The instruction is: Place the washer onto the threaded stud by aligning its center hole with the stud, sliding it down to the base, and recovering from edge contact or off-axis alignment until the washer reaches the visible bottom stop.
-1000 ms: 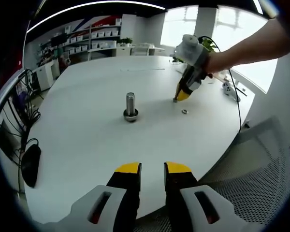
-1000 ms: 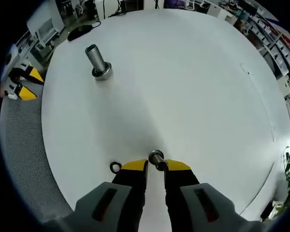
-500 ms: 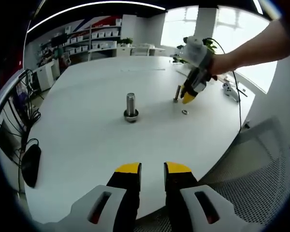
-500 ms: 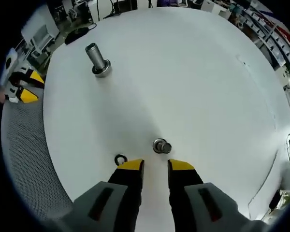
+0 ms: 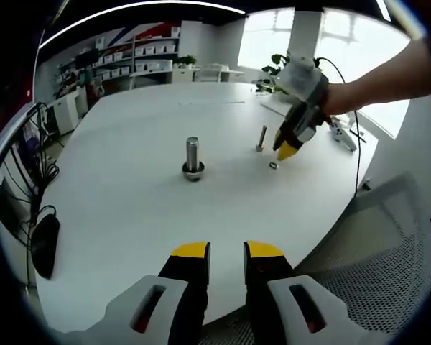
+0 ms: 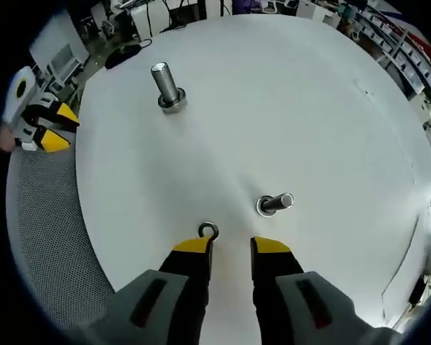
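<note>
Lying flat on the white table (image 6: 330,108), the washer (image 6: 207,231) is not yet picked up, so I judge the whole task still ahead: gripping it, centring its hole over the slim stud (image 6: 274,203), and sliding it to the base. In the right gripper view the washer sits at about 11 o'clock of the right gripper (image 6: 230,246), touching or just off the left tip; the stud stands near at 1 o'clock. Both jaws are parted and empty. The left gripper (image 5: 227,251), also parted and empty, hangs at the table edge. The washer is a small dark ring; a thicker bolt (image 5: 192,157) of shiny metal stands well apart.
</note>
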Demonstrator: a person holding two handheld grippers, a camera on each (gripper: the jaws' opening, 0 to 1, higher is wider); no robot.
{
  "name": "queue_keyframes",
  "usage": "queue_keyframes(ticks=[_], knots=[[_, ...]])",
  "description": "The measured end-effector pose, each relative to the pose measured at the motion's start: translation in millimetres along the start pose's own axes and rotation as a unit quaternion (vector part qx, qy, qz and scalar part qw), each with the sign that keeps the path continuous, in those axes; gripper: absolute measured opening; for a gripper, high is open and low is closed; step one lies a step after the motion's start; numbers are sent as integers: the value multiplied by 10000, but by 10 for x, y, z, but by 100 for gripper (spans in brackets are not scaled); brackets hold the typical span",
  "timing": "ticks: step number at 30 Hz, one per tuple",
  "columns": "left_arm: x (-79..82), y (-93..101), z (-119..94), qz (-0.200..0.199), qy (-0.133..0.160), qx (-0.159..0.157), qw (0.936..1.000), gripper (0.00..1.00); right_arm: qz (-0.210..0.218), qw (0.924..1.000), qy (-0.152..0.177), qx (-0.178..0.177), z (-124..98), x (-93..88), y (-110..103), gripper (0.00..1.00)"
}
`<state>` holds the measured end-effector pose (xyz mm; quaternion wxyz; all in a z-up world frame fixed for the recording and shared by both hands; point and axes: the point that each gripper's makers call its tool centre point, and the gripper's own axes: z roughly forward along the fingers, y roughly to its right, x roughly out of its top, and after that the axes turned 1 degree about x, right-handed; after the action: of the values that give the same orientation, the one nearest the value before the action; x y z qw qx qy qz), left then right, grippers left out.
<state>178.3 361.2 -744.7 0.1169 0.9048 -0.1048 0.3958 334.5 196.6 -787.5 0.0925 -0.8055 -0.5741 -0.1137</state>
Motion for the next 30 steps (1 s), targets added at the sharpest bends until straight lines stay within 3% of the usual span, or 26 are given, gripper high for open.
queue_keyframes(ticks=[7,30], knots=[[7,-9,-4,-11,19,20,10000,16,-79,9999,-66,122,67,17,-144,25],[11,-24,-1,1,30,52,10000,16,-634,9978,-177,104,130,39,-159,19]])
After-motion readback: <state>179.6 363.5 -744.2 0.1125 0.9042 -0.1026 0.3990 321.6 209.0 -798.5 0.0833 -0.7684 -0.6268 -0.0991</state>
